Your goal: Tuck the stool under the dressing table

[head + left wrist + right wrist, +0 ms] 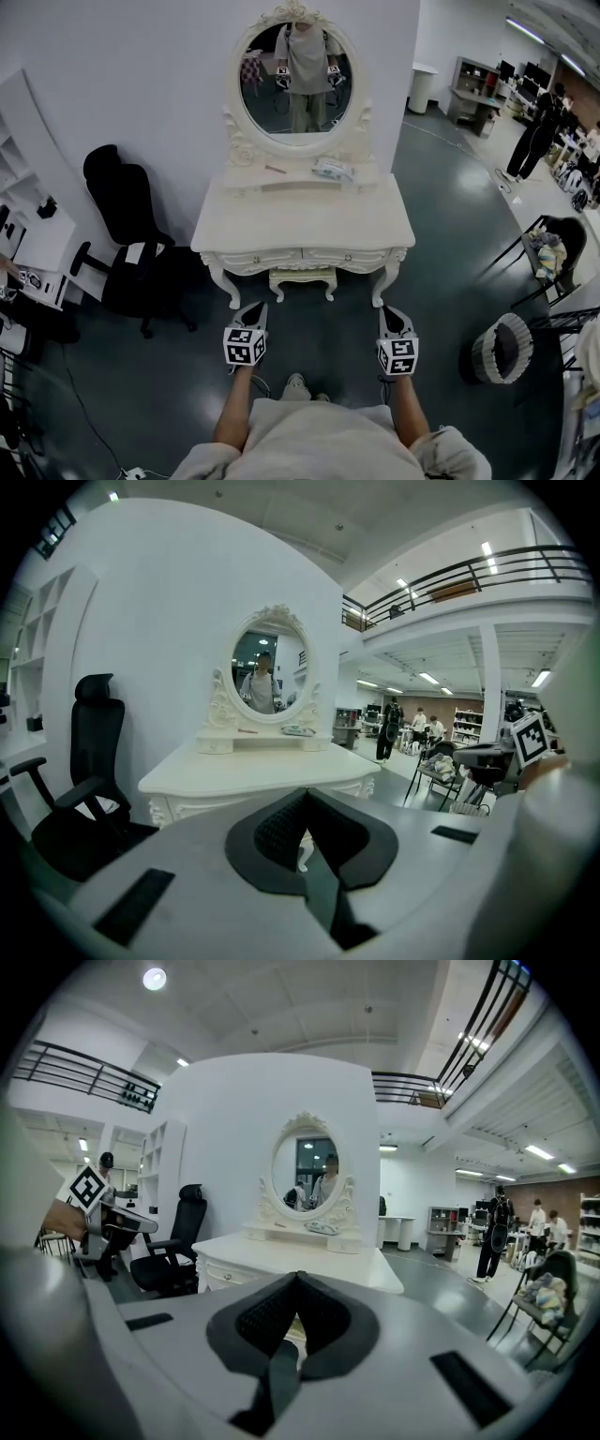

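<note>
Stool (302,278) stands under dressing table (300,223); office chair (122,202) at its left.

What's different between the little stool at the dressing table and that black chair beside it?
The stool is cream, like the dressing table; the office chair is black. The stool shows no backrest, while the office chair has a tall back with a headrest and armrests. The stool sits mostly under the dressing table; the office chair stands in the open to its left. Both are seats standing upright.
</note>
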`<control>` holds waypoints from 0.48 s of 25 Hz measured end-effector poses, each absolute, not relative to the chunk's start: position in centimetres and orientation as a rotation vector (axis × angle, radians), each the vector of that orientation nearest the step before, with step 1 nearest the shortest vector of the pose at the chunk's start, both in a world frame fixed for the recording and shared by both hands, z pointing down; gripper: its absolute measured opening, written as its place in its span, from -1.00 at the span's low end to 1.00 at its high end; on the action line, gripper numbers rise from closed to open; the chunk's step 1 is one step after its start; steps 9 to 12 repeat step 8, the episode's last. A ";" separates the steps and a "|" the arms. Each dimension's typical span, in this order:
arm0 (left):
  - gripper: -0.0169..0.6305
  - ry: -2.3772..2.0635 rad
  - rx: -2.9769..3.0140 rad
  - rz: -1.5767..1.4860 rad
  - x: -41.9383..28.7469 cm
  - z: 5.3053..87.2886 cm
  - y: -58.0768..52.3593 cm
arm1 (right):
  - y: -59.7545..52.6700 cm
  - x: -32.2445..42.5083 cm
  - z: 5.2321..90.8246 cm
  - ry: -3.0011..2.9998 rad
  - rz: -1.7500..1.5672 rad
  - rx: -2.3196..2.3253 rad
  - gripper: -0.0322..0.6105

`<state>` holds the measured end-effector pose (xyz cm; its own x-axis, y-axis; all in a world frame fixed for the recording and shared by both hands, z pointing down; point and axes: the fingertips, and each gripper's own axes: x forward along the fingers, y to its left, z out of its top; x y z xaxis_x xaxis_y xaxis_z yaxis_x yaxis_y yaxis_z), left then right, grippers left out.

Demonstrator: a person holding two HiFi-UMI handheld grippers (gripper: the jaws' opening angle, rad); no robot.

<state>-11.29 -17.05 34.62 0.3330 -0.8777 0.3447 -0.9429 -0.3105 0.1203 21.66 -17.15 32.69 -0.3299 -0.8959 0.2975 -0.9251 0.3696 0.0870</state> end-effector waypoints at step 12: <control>-0.91 -1.624 2.285 0.305 -11.3 35.1 -16.5 | -16.8 21.2 33.3 -2.347 0.152 1.586 -0.90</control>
